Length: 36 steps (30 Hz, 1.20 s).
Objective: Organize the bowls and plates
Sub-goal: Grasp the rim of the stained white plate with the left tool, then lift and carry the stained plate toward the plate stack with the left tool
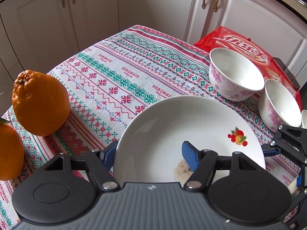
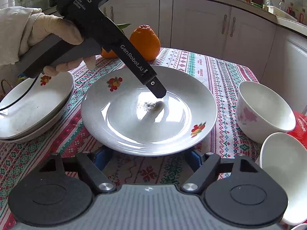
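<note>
Underneath, patterned tablecloth [image 1: 119,80], pale cabinets [image 1: 161,5] behind; left fingers [image 1: 189,158] pinching plate [image 1: 172,118] rim; right fingers' [image 2: 195,160] grip unclear.

The right gripper [image 2: 148,158] has both blue pads hidden under the near rim of the plate [image 2: 134,143]. Right of those jaws, a bowl [image 2: 284,172] is cut off by the picture's edge. Left of the left jaws, an orange [image 1: 9,151] is cropped too.

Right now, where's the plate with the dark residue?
The plate sits mid-table in the right wrist view, between the stacked plates on its left and a floral bowl on its right, oranges behind.
</note>
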Tool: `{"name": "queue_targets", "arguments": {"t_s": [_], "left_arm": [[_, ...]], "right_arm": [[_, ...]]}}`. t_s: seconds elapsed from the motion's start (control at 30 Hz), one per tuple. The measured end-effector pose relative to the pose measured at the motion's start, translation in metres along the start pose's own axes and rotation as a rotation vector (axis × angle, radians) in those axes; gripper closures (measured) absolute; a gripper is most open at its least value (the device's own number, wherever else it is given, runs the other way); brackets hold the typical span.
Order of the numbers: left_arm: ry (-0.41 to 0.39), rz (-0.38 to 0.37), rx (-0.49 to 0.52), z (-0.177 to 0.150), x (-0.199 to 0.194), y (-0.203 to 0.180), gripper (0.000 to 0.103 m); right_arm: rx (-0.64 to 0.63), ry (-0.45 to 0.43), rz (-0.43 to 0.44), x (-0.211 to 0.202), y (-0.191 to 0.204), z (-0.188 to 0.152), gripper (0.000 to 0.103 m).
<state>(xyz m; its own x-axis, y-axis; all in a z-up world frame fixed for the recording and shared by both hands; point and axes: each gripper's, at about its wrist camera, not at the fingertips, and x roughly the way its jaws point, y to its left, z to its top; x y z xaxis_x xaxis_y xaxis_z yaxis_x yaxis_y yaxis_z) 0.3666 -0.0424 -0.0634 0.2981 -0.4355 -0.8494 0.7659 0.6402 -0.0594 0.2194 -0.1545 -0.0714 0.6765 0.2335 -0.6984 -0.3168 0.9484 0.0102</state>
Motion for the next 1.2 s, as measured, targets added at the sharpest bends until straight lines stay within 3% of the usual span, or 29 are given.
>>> {"name": "queue_targets", "arguments": {"t_s": [0.47, 1.2], "left_arm": [[0.010, 0.005, 0.001, -0.005, -0.003, -0.006, 0.033], [-0.034, 0.023, -0.008, -0.020, -0.043, -0.024, 0.033]], "right_arm": [[-0.004, 0.017, -0.004, -0.003, -0.001, 0.003, 0.020], [-0.034, -0.001, -0.001, -0.031, 0.004, -0.001, 0.020]]}}
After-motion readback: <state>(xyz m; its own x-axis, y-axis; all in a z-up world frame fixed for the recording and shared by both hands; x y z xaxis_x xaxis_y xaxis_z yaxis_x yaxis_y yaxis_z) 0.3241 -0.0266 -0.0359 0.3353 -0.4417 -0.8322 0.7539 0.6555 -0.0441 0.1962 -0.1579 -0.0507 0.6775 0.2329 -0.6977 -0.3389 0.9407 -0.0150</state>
